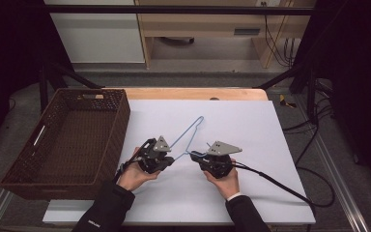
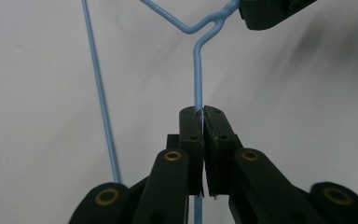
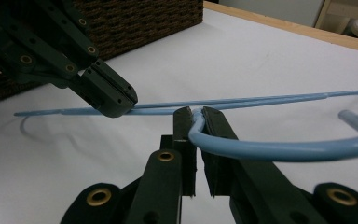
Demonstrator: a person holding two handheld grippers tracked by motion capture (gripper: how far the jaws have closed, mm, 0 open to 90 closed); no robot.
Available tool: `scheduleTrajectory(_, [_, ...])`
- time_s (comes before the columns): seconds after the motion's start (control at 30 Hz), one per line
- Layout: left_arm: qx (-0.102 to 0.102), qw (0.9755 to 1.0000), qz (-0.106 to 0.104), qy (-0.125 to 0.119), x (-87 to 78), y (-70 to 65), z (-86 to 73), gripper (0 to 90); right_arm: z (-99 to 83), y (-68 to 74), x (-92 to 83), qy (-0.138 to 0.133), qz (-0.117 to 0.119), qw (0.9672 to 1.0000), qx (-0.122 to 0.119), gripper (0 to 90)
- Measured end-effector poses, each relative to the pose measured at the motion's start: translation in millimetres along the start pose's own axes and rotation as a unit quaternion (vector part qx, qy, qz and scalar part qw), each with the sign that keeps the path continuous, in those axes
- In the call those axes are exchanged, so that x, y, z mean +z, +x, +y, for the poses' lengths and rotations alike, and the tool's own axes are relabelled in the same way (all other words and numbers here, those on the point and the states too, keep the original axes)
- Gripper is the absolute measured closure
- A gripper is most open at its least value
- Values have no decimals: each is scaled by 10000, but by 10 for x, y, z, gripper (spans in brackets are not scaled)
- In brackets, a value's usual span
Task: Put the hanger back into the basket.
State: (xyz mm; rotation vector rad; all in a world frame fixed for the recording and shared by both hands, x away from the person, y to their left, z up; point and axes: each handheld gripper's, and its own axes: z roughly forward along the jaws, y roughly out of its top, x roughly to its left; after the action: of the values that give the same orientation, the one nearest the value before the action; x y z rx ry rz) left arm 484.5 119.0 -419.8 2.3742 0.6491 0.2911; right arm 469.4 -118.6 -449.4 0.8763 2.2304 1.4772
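left gripper (image 1: 173, 159) grips blue hanger (image 1: 187, 134) | right gripper (image 1: 193, 155) grips it | basket (image 1: 121, 121) left

high view overhead facing forward, tool views close, sharing hanger (image 2: 196, 70)

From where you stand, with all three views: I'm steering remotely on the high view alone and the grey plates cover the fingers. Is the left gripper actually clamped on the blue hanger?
Observer: Yes. In the left gripper view, the left gripper is shut on a straight run of the blue hanger wire, which passes between its fingers.
Operator: And the right one?
Observer: The right gripper is shut too, pinching the wire where it bends into the hook.
Operator: Is the hook bearing on the white sheet?
Observer: Cannot tell; in the right gripper view it curves off toward the camera, over the white sheet.
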Motion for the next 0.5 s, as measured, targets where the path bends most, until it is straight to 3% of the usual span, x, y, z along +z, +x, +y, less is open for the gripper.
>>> scheduleTrajectory(0.1, [-12, 10000, -37, -23, -4, 4, 1, 855, 3, -2, -5, -11, -15, 10000, 13, 853])
scheduleTrajectory(0.2, [-32, 10000, 22, 31, -19, 9, 12, 693, 3, -6, -4, -7, -12, 10000, 5, 853])
scheduleTrajectory(0.23, [-57, 10000, 45, 14, -24, 9, 13, 693, 3, -6, -4, -7, -12, 10000, 5, 853])
scheduleTrajectory(0.27, [-70, 9999, 79, 76, -31, 9, 22, 617, 3, -7, -4, -2, -9, 10000, 16, 853])
scheduleTrajectory(0.5, [-29, 9992, 223, 331, 43, -31, 41, 498, 5, -10, -5, 9, 11, 10000, 34, 851])
